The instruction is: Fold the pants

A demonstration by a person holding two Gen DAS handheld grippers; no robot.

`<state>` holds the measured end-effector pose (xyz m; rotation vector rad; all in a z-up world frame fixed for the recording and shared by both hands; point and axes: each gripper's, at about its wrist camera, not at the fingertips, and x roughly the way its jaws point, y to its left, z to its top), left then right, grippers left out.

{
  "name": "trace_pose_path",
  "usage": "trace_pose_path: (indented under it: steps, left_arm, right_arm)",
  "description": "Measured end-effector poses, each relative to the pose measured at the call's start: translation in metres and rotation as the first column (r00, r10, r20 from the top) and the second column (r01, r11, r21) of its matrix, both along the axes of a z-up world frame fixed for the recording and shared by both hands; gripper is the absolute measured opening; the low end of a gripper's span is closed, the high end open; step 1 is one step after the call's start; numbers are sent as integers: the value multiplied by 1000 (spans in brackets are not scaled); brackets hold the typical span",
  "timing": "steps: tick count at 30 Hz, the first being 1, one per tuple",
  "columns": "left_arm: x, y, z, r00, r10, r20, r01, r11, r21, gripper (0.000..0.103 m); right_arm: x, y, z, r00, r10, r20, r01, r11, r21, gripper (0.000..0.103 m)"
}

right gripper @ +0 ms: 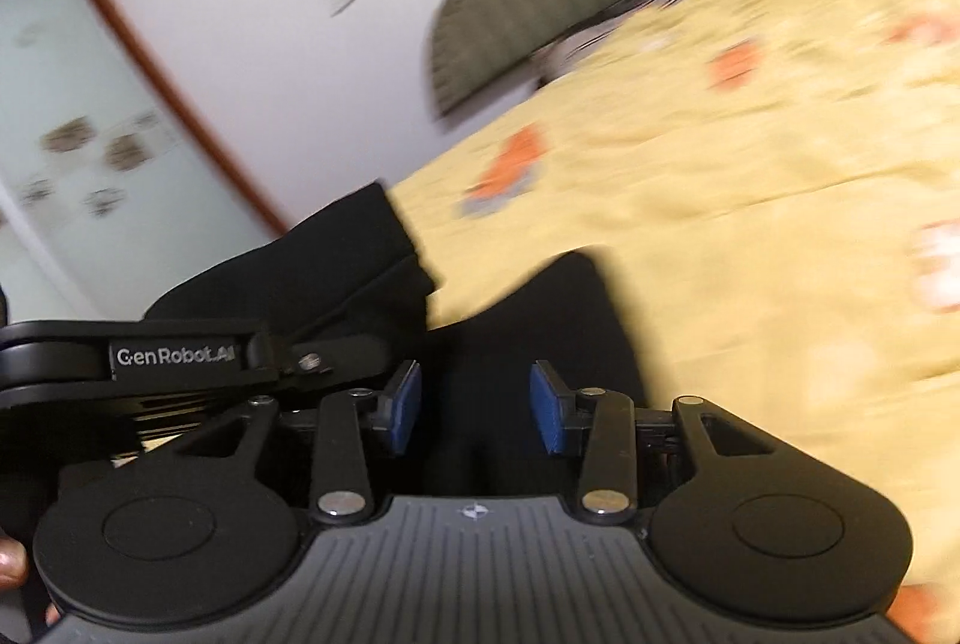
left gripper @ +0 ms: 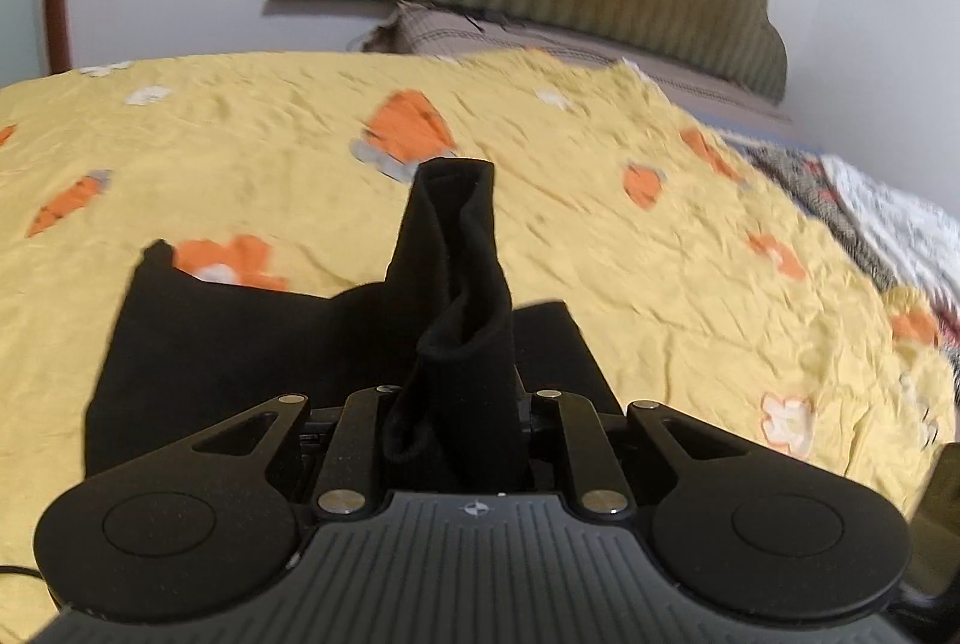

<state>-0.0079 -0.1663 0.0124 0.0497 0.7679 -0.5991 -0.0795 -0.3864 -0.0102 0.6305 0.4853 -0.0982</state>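
My left gripper [left gripper: 454,404] is clamped on a bunched fold of the black pants [left gripper: 198,344], which stands up between its fingers while the rest of the garment lies flat on the yellow bedspread [left gripper: 600,224]. My right gripper [right gripper: 474,407] stands part-open, its blue pads [right gripper: 549,407] clear of the cloth beneath them — nothing held there. With only one corner carried, I judge the fold could land crooked: the free side may drag or stay behind, leaving the edges unmatched. The clamped wad is thick and twisted, so letting go could leave a lump rather than a flat layer. Both views are smeared with motion — setting down at this pace could ruck the bedspread and skew the pants.
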Motion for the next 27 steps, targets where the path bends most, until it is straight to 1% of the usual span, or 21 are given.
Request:
trace_pose_path:
  steps: [3, 6, 9, 10, 11, 12, 13, 15, 16, 17, 19, 20, 21, 23, 24, 25, 26, 27]
  left_arm:
    - [-6, -17, -9, 999, -29, 23, 28, 999, 37, 19]
    - [-9, -27, -15, 999, -45, 21, 44, 998, 53, 19]
    - [-16, -37, -18, 996, -81, 46, 77, 993, 91, 20]
    - [-18, -40, -19, 993, -105, 54, 99, 990, 102, 32]
    - [-20, -42, -18, 991, -126, 53, 120, 988, 97, 38]
    - [-22, -42, -18, 988, -144, 51, 139, 987, 83, 40]
    - [-24, -41, -16, 985, -169, 46, 166, 984, 63, 44]
    - [-30, -37, -10, 975, -217, 56, 215, 976, 37, 52]
    - [-33, -33, -5, 970, -230, 80, 228, 973, 32, 60]
    - [-35, -28, -1, 968, -225, 111, 223, 974, 35, 68]
    - [-36, -15, 8, 967, -165, 194, 158, 986, 51, 73]
    - [-32, -7, 13, 962, -125, 241, 112, 992, 65, 77]
    - [-26, 1, 17, 956, -83, 281, 61, 994, 88, 79]
    - [-7, 13, 21, 945, 4, 328, -51, 990, 133, 91]
    - [4, 17, 21, 943, 37, 332, -93, 984, 153, 92]
    - [18, 19, 19, 947, 62, 315, -126, 974, 189, 90]
    - [33, 21, 16, 957, 82, 278, -146, 965, 217, 90]
    - [46, 22, 14, 967, 89, 237, -144, 964, 225, 90]
  right_arm:
    - [-16, -19, -6, 997, -72, -19, 72, 997, -19, 41]
    - [-25, -31, -9, 990, -141, -19, 140, 990, -22, 41]
    - [-29, -38, -11, 985, -173, -13, 173, 984, -39, 41]
    - [-29, -38, -10, 984, -177, -9, 176, 983, -47, 41]
    - [-29, -39, -10, 984, -178, -5, 178, 983, -56, 41]
    - [-29, -38, -9, 984, -180, -1, 180, 981, -69, 44]
    - [-29, -39, -8, 983, -183, 5, 183, 980, -82, 46]
    - [-31, -37, -4, 979, -201, 20, 202, 972, -117, 46]
    - [-32, -37, -2, 978, -207, 30, 209, 968, -137, 46]
    - [-33, -36, 2, 976, -215, 40, 219, 963, -158, 46]
    - [-33, -33, 10, 970, -232, 68, 241, 951, -196, 46]
    - [-32, -32, 14, 971, -226, 79, 238, 948, -209, 47]
    - [-30, -31, 17, 974, -209, 83, 222, 952, -211, 48]
    - [-21, -28, 22, 986, -137, 92, 152, 971, -183, 48]
    - [-15, -26, 23, 992, -88, 95, 102, 981, -165, 50]
    - [-6, -23, 22, 995, -39, 88, 52, 988, -148, 53]
    - [4, -21, 19, 997, -9, 72, 19, 990, -139, 58]
    - [15, -19, 15, 999, 0, 42, 6, 990, -138, 58]
